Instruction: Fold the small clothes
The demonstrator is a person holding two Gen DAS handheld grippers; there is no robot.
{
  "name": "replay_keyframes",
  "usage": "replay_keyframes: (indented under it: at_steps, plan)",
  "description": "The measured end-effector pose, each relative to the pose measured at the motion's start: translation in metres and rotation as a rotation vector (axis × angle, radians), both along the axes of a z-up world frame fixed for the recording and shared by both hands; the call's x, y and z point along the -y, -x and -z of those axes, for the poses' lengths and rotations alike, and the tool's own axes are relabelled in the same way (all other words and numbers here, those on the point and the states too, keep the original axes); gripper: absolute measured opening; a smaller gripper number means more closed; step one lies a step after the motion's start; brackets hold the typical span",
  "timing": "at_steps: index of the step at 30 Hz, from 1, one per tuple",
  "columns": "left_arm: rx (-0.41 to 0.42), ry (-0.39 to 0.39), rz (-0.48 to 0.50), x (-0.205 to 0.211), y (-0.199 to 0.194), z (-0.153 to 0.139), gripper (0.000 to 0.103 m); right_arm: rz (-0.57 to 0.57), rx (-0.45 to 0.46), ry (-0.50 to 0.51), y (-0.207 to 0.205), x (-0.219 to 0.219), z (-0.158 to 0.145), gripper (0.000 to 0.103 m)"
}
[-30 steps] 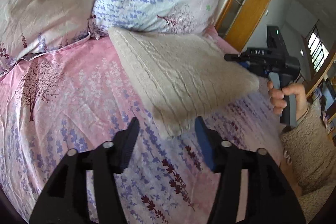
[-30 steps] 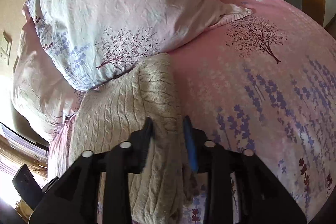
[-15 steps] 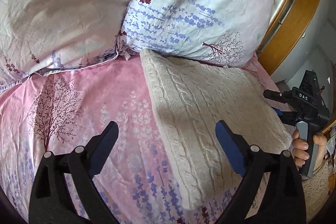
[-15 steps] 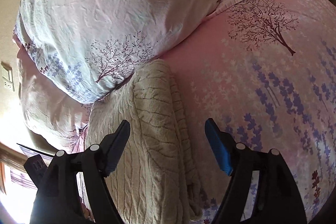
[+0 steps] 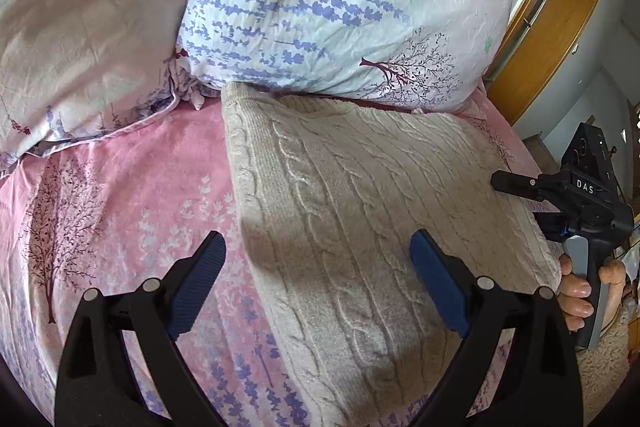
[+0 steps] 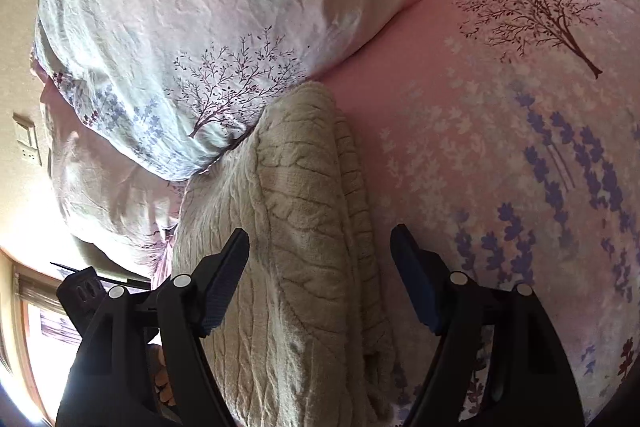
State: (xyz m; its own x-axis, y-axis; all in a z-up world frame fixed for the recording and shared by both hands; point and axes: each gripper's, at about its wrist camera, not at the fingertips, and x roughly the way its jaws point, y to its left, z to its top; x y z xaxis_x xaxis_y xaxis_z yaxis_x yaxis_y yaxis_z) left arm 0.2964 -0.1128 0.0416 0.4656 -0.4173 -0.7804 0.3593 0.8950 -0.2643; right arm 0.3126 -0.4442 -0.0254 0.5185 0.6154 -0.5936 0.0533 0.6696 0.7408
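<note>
A folded beige cable-knit sweater [image 5: 360, 227] lies flat on the pink floral bedsheet [image 5: 120, 187], its far edge against a pillow. My left gripper [image 5: 318, 275] is open and empty, hovering just above the sweater's near left part. In the right wrist view the sweater [image 6: 304, 227] shows edge-on with stacked layers. My right gripper [image 6: 320, 279] is open and empty over that edge. The right gripper also shows in the left wrist view [image 5: 516, 195] at the sweater's right side, held by a hand.
Two floral pillows [image 5: 340, 7] [image 5: 80, 19] lie behind the sweater. A wooden wardrobe [image 5: 560, 27] stands at the bed's far right. The pink bedsheet [image 6: 500, 147] stretches to the right of the sweater in the right wrist view.
Both grippers opened and let go of the sweater, which now lies flat by the pillow. Both pulled back a little from it.
</note>
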Motion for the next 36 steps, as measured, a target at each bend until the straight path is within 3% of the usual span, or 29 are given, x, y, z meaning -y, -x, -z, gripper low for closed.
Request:
replay_keyframes:
  at_steps: [9, 10, 14, 16, 18, 21, 22, 29, 36]
  plan:
    - [-0.110, 0.156, -0.013, -0.003, -0.018, 0.018, 0.093, -0.077, -0.004, -0.070, -0.004, -0.002, 0.005, 0.074]
    - [-0.118, 0.171, -0.013, -0.003, -0.020, 0.019, 0.091, -0.092, -0.012, -0.092, -0.005, -0.002, 0.007, 0.064]
    - [-0.141, 0.212, -0.020, 0.000, -0.027, 0.024, 0.085, -0.116, -0.032, -0.129, -0.005, -0.004, 0.015, 0.050]
    - [-0.152, 0.231, -0.025, 0.001, -0.031, 0.026, 0.077, -0.118, -0.039, -0.170, -0.004, -0.001, 0.019, 0.040]
    - [-0.148, 0.245, -0.028, -0.004, -0.031, 0.024, 0.065, -0.122, -0.030, -0.200, -0.001, 0.002, 0.021, 0.036]
    - [-0.154, 0.295, -0.023, -0.014, -0.030, 0.019, 0.043, -0.108, 0.002, -0.183, 0.006, 0.002, 0.017, 0.033]
    - [-0.158, 0.311, -0.020, -0.017, -0.030, 0.017, 0.041, -0.104, 0.015, -0.172, 0.008, 0.001, 0.014, 0.032]
    - [-0.089, 0.324, 0.020, -0.053, -0.006, -0.006, 0.035, -0.131, 0.146, -0.124, 0.025, -0.027, -0.024, 0.030]
    - [-0.010, 0.272, -0.047, -0.141, 0.014, -0.030, 0.036, -0.265, 0.266, -0.009, 0.019, -0.120, -0.053, 0.029]
